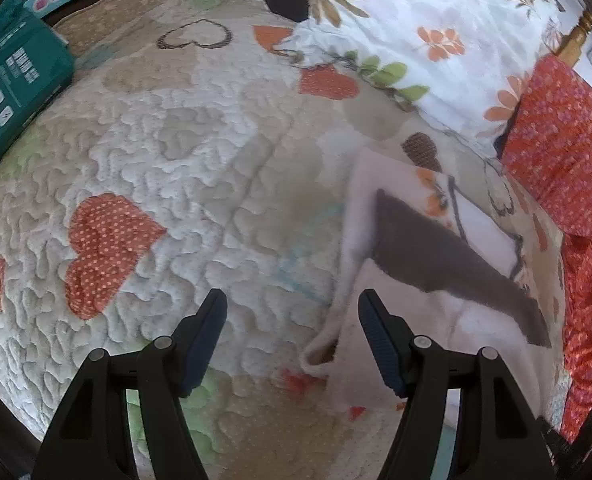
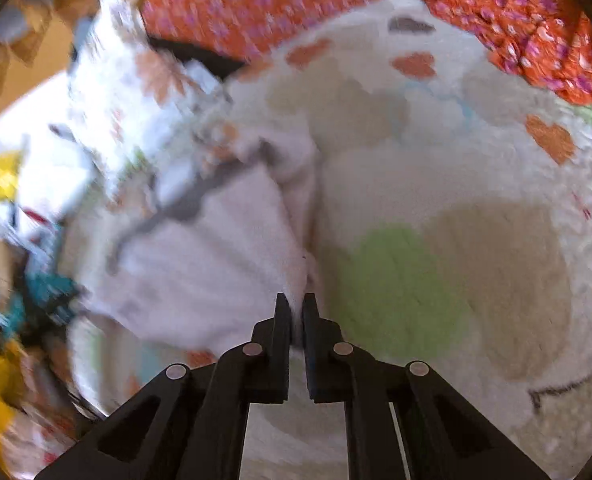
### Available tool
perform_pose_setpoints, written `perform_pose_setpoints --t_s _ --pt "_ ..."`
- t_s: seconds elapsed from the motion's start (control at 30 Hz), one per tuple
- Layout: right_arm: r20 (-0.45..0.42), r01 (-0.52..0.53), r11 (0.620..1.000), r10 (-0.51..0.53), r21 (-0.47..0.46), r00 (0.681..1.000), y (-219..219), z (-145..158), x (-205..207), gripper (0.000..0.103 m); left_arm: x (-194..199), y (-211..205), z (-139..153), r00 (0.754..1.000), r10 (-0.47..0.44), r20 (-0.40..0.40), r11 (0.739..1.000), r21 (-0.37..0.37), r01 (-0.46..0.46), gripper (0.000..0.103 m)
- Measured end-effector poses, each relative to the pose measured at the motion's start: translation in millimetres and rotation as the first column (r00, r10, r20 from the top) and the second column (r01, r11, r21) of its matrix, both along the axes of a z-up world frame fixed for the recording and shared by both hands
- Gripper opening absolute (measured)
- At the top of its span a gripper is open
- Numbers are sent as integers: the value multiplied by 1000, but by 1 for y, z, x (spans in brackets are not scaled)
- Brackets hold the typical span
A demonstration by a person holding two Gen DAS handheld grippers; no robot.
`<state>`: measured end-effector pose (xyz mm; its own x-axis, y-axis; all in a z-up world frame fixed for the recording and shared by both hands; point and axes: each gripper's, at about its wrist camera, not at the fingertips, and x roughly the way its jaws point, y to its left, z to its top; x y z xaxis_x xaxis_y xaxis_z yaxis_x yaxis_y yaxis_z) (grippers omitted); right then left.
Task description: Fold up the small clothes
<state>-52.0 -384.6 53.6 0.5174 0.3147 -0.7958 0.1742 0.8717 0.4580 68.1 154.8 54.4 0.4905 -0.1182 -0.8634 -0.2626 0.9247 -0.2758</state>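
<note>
Here the small white garment (image 1: 412, 300) lies on the quilted bedspread (image 1: 176, 160), right of centre in the left wrist view, partly doubled over, with a broad grey panel (image 1: 448, 264) running diagonally across it. One edge curls up into a soft roll near the bottom of that view.

Right gripper (image 2: 295, 306): jaws drawn together, pinching a thin white fold of the garment (image 2: 216, 248) at its edge. The right view is blurred, so the depth of the bite cannot be judged.

Left gripper (image 1: 292, 340): jaws apart, nothing between them, poised over the bedspread just beside the curled edge. The right-hand finger (image 1: 380, 340) overlaps the cloth in the picture; contact cannot be told.

Handling judgement:
- Very light, limp knit or fleece. It will drape and sag from any single pinch point, no stiffness to hold a crease.
- Not fragile, not slippery; the fuzzy surface should drag on the textured bedspread, so sliding may bunch it.
- Thin edge needs nearly closed jaws to hold.

Where to grip: corners or hem edges, one per gripper, well apart, so the cloth hangs taut between them. The curled edge beside the left gripper looks like the easiest second hold.

A floral pillow (image 1: 416, 12) and an orange patterned cloth (image 1: 568, 152) lie beyond, apart from the garment.
</note>
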Motion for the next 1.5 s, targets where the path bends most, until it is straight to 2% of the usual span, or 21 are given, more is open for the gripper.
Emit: perform_pose_setpoints --t_s 0.07,0.17,0.23,0.3,0.43,0.47,0.57,0.63,0.7,0.8,0.9,0.97,1.0,1.13,1.2,1.33,1.4,1.47,1.5 --pt "-24 10 998 -11 -54 1000 5 -2 -4 8 -1 5 0 1000 24 -2 1000 -5 -24 67" --pt "49 12 994 -6 -113 999 18 21 -6 11 -2 15 2 998 61 4 998 -18 -61 67" --pt "119 6 991 11 -136 993 32 41 -4 26 -2 21 5 997 82 14 997 -14 -82 67" --pt "171 -51 991 73 -127 983 59 57 10 38 -3 25 8 995 100 25 995 -11 -99 68" --pt "191 -217 966 241 -138 952 142 69 53 40 -6 37 16 988 144 50 990 1 -144 71" --pt "195 -278 950 302 -143 933 174 69 68 41 -7 41 17 987 154 54 988 7 -155 71" --pt "164 -401 907 418 -127 894 250 62 106 47 -7 51 22 982 179 67 983 28 -181 72" --pt "124 -443 891 453 -98 883 289 52 133 49 -8 56 26 979 190 78 981 34 -193 72" --pt "69 -462 884 467 -76 881 328 36 163 49 -8 62 29 976 200 89 979 28 -203 72" --pt "-13 -456 885 457 -96 889 365 7 196 50 -8 68 30 974 211 89 978 -8 -211 72" --pt "-80 -446 883 439 -146 895 382 -18 212 49 -7 72 27 972 220 77 975 -47 -217 72" --pt "-95 -463 871 453 -163 886 387 -27 218 11 -6 73 26 972 224 72 973 -71 -219 73" --pt "-97 -473 864 463 -171 881 390 -26 220 5 -5 74 25 971 228 68 971 -82 -223 73" --pt "-52 -465 846 469 -261 882 398 -9 224 4 -1 75 20 971 233 46 967 -116 -227 73" --pt "-20 -439 855 451 -277 892 403 3 235 4 3 75 19 973 228 40 966 -131 -221 73" --pt "12 -395 877 414 -274 910 416 14 267 5 6 75 20 976 214 40 971 -115 -208 73" --pt "-17 -398 880 407 -259 913 422 5 284 8 6 75 20 978 206 36 974 -100 -201 73" --pt "-71 -426 885 420 -188 905 424 -11 295 8 6 76 19 979 199 31 976 -90 -196 73" --pt "-75 -414 895 407 -165 910 421 -14 294 8 5 76 19 981 193 28 978 -86 -190 73"
